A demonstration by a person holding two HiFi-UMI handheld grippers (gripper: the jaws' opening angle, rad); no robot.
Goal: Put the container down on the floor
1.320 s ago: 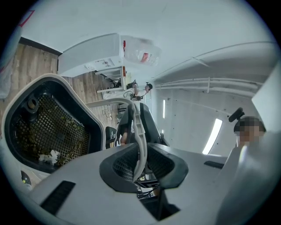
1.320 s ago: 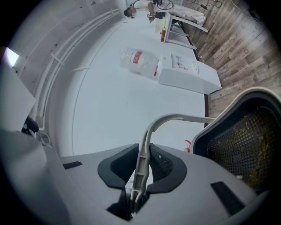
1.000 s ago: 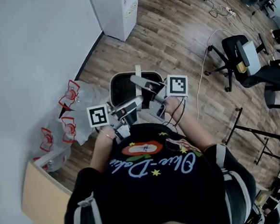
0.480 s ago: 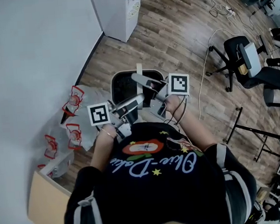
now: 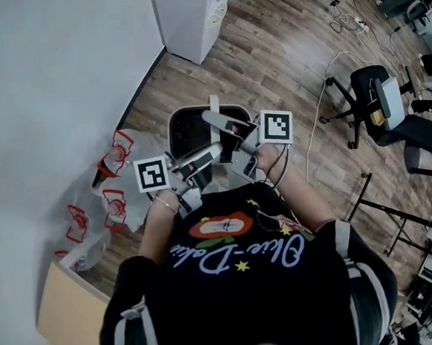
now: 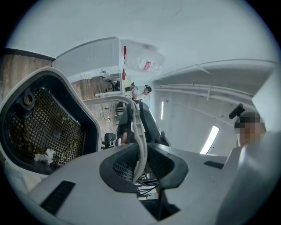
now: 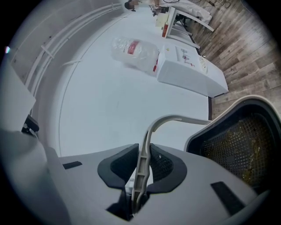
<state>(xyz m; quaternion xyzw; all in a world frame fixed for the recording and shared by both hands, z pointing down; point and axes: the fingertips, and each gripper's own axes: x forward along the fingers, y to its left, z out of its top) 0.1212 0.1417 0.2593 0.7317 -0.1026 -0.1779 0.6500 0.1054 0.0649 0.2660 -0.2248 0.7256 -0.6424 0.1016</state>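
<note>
Both grippers were closed on one part, the pale handle [image 6: 137,125] of the container [image 5: 190,129].

1. Container. It was a dark bin with a rounded rectangular mouth, a light rim and a black mesh lining. In the left gripper view, brownish-green litter and a white scrap [image 6: 46,154] lay on the mesh. The handle was a thin, ribbed, off-white strip arching over the mouth. In the head view the container sat at the centre of the frame, just above your torso. It was over the wood-plank floor [image 5: 267,60] and near the foot of the white wall [image 5: 52,77] at left. Whether its base touched the floor could not be told.

2. Hands. Your left hand [image 5: 164,200] sat at the lower left of the container and your right hand [image 5: 268,156] at its lower right. Both forearms reached forward from your black shirt and converged on the bin. The marker cubes faced upward. The two gripper bodies angled inward and met over the near edge of the mouth.

3. Jaws. Your left gripper [image 6: 139,163] had its jaws nearly together, with the textured pads pressing on both faces of the handle strip. Your right gripper [image 7: 141,165] stood slightly wider, and its pads were likewise clamped on the strip, which rose between them and curved to the right.

4. Surroundings. Clear plastic bags with red print [image 5: 113,187] lay against the wall at left. A white cabinet [image 5: 193,17] stood at the upper centre and an office chair [image 5: 378,103] at right.
</note>
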